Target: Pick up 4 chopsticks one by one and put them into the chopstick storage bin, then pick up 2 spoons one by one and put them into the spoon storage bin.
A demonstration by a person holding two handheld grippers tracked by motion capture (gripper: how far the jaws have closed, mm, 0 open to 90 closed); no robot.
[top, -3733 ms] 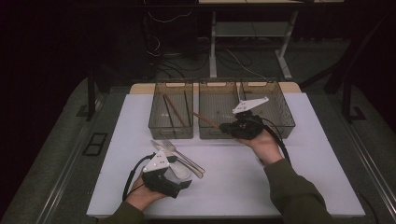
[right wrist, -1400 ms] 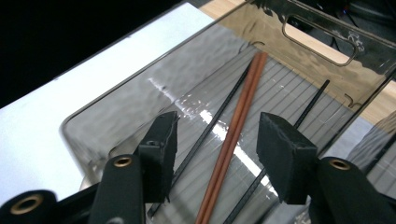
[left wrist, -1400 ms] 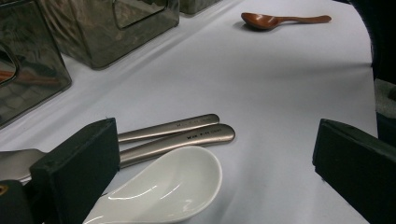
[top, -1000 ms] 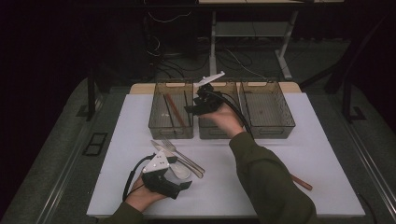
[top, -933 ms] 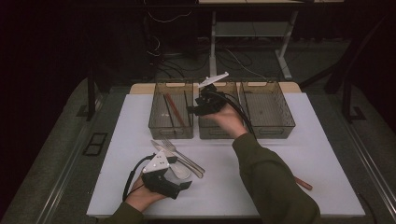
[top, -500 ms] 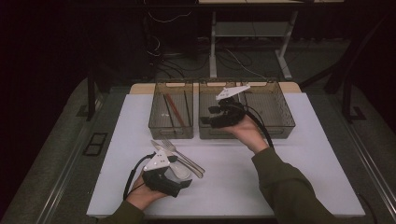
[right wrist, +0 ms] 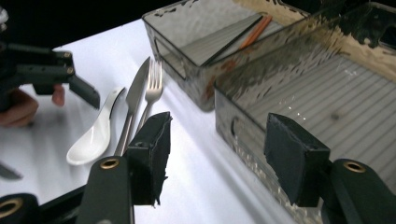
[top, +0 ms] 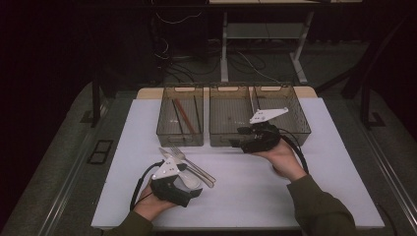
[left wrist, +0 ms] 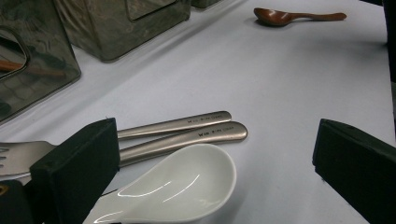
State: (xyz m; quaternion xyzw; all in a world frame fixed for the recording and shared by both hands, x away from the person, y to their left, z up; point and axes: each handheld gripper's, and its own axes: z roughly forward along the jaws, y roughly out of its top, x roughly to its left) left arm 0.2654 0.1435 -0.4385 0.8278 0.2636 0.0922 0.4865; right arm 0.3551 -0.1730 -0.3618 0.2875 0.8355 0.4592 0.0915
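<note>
My left gripper (top: 189,189) rests on the white table near its front edge. Its jaws (left wrist: 215,154) are open on either side of a white ceramic spoon (left wrist: 187,182), not touching it. A steel fork (right wrist: 152,93) and knife (right wrist: 133,107) lie side by side just beyond the spoon (top: 188,181). My right gripper (top: 238,138) hovers at the near wall of the middle bin (top: 221,140). Its jaws (right wrist: 219,149) are open and empty, pointing left toward the cutlery (top: 194,164).
Three clear bins stand in a row at the back. The left bin (top: 179,135) holds a red-brown chopstick (top: 184,110) and dark sticks. A wooden spoon (left wrist: 289,16) lies on the table farther off. Bare white table stretches between the two hands.
My right hand has come from above the left bin, moving right and toward me to the front of the middle bin. The brown stick it carried earlier has left its jaws. Left hand still.
</note>
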